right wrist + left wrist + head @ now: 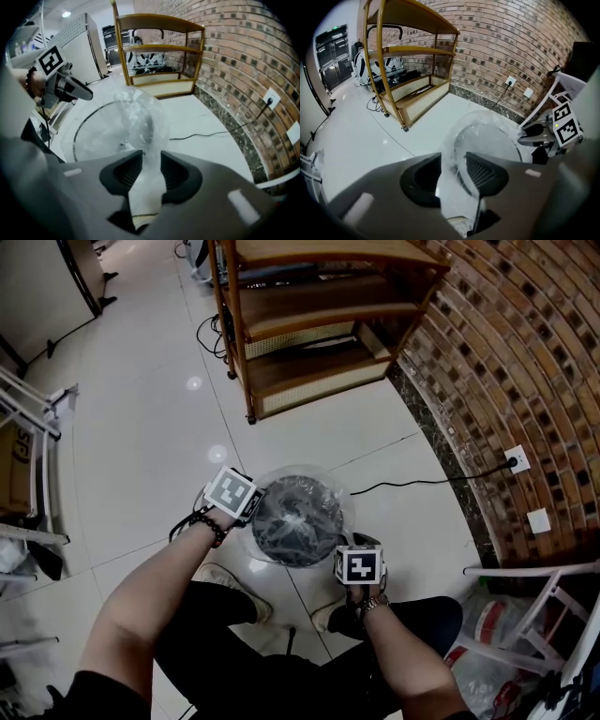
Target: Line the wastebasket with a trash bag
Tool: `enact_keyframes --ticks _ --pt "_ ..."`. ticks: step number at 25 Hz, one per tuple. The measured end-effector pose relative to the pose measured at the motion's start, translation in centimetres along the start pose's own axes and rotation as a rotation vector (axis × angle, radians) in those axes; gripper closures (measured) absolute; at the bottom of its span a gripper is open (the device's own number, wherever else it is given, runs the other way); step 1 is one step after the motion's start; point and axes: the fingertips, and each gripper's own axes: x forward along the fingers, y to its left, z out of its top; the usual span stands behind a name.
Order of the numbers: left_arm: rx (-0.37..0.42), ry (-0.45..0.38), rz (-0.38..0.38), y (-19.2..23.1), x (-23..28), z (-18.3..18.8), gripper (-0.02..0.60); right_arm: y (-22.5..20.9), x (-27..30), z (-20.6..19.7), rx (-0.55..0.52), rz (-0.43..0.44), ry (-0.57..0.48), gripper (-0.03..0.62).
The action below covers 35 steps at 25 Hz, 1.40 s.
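Floor (141, 427) lies open left of the wastebasket (298, 521); shelf (309, 324) ahead, brick wall (506, 362) at right

Glossy white tile floor (141, 427) w/ ceiling-light glints. Wooden shelf unit (319, 324) stands on it, one end by the brick wall (506, 362). Along that wall from the shelf unit: white socket (517, 459), black cable (412, 484) trailing over floor; farther on, white tube frame (553, 606).

Black trousers (216, 634), bracelet (211, 524), grey left hand-held gripper (451, 174)
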Motion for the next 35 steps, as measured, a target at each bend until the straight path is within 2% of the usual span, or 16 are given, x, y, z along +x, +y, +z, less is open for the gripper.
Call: enact_keyframes --ticks 5,8,11,15,19,21,27,31,35 --pt "0.004 -0.027 0.004 0.3 -0.5 0.0 0.399 -0.6 0.4 1.6 -0.018 -0.008 -0.011 0.469" --pt "0.001 -0.026 -0.006 0.0 -0.9 -0.6 0.396 -0.5 0.3 1.8 -0.033 0.011 0.000 0.438" --pt "0.022 -0.074 -0.015 -0.6 -1.5 0.0 0.396 -1.0 -0.3 1.9 -0.027 0.015 -0.007 0.414" --pt "0.075 -0.121 -0.025 -2.4 -2.2 0.7 0.396 -1.0 -1.7 3.7 -0.047 0.007 -0.073 0.414" --pt "0.149 -0.139 -0.037 -4.4 -2.4 1.0 0.405 1.2 -2.6 6.0 -0.093 0.055 -0.144 0.419" --pt "0.192 -0.147 -0.053 -5.5 -2.0 0.9 0.441 2.0 -2.2 6.1 -0.105 0.072 -0.141 0.477" --pt "0.311 -0.076 -0.101 -7.8 -0.2 -1.6 0.492 2.5 0.3 2.9 -0.074 0.096 -0.040 0.497" --pt "0.322 0.015 -0.162 -8.7 1.1 -4.2 0.492 2.5 1.5 0.9 -0.057 0.079 0.006 0.497" --pt "0.336 0.042 -0.161 -8.5 1.6 -5.1 0.500 2.4 1.2 1.4 -0.079 0.072 -0.017 0.497"
